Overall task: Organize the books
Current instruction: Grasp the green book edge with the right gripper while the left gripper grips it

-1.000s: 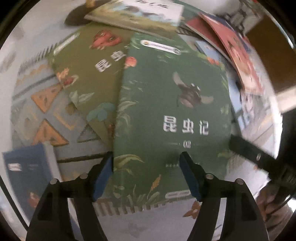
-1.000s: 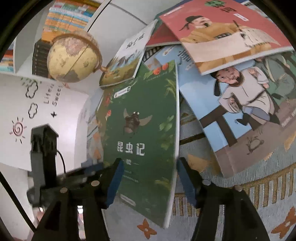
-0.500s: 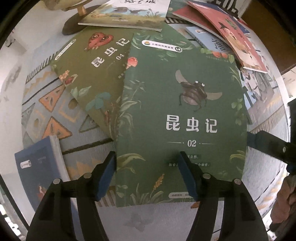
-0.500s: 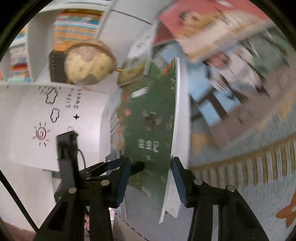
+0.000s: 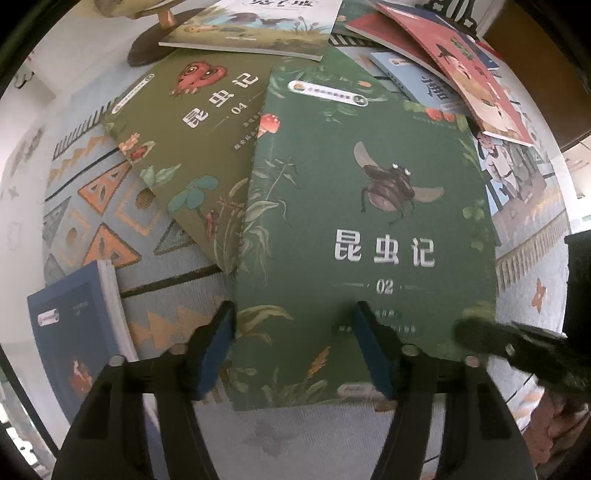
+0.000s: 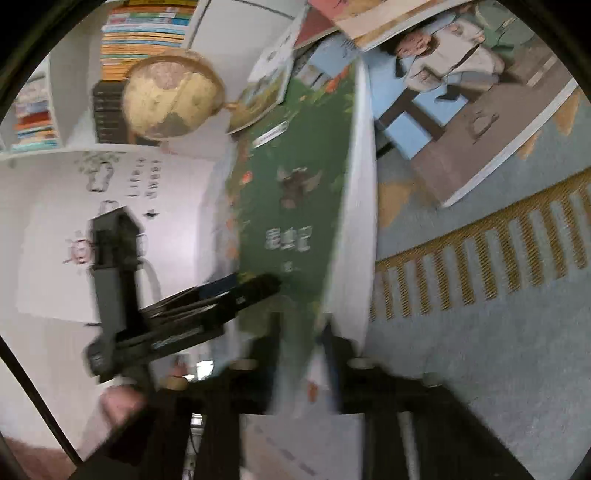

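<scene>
Now right gripper [image 6: 301, 354] clamped on green book [image 6: 295, 206] edge.

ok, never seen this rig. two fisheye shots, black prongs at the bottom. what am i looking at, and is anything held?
No robot arm here: a person carries a two-finger gripper in each hand, each with a fisheye camera looking along its fingers.

The left view looks straight down on a patterned rug strewn with picture books. The left gripper straddles the lower edge of the green book; its jaws are closing, and the pads do not visibly press on the cover.

The right view is blurred and looks at the same green book from its lower corner. The right gripper is shut on that corner, and the book's edge is raised off the rug.

Also there: an olive book, a blue book, a globe and shelves.
</scene>
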{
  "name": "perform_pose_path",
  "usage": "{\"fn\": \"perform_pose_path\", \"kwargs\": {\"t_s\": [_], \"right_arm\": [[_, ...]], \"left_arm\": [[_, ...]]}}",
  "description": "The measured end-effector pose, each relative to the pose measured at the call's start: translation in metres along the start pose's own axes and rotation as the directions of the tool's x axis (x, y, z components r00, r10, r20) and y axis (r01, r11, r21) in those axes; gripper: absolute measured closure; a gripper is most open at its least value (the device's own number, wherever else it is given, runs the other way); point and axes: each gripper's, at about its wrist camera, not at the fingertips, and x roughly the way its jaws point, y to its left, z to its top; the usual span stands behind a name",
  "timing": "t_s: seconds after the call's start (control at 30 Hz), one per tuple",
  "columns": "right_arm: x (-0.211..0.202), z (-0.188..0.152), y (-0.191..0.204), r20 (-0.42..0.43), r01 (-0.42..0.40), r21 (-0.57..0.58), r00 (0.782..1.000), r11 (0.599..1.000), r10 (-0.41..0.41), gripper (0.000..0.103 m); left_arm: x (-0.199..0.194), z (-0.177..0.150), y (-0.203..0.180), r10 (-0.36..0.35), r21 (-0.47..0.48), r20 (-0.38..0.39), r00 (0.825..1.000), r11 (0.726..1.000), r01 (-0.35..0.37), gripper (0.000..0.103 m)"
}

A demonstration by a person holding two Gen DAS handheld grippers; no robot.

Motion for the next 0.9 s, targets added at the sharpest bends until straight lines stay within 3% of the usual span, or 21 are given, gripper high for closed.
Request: {"fn": "perform_pose_path", "kwargs": {"t_s": [0.13, 0.37, 0.5, 0.63, 0.9], "right_arm": [[-0.009, 0.004, -0.003, 0.008, 0.0, -0.001, 1.0, 1.0, 0.0, 0.097], [-0.014, 0.005, 0.003, 0.014, 0.038, -0.041, 0.999, 0.998, -0.037, 0.097], [-0.022, 0.004, 0.02, 0.016, 0.032, -0.091, 0.999, 0.995, -0.031, 0.097], [-0.036, 0.001, 0.046, 0.014, 0.022, -0.169, 1.0, 0.985, -0.02, 0.097], [-0.046, -0.005, 0.078, 0.005, -0.007, -0.219, 1.0, 0.976, 0.009, 0.096]], "left_arm": [[-0.027, -0.011, -0.007, 0.005, 0.054, 0.077, 0.997, 0.998, -0.009, 0.07], [-0.033, -0.01, 0.003, -0.104, -0.022, 0.074, 0.992, 0.994, 0.105, 0.072], [-0.048, -0.014, -0.001, -0.08, 0.021, 0.102, 0.992, 0.997, 0.079, 0.073], [-0.061, -0.02, 0.003, -0.1, 0.001, 0.111, 0.989, 0.995, 0.1, 0.073], [-0.079, -0.032, 0.014, -0.101, -0.037, 0.148, 0.984, 0.994, 0.108, 0.073]]}}
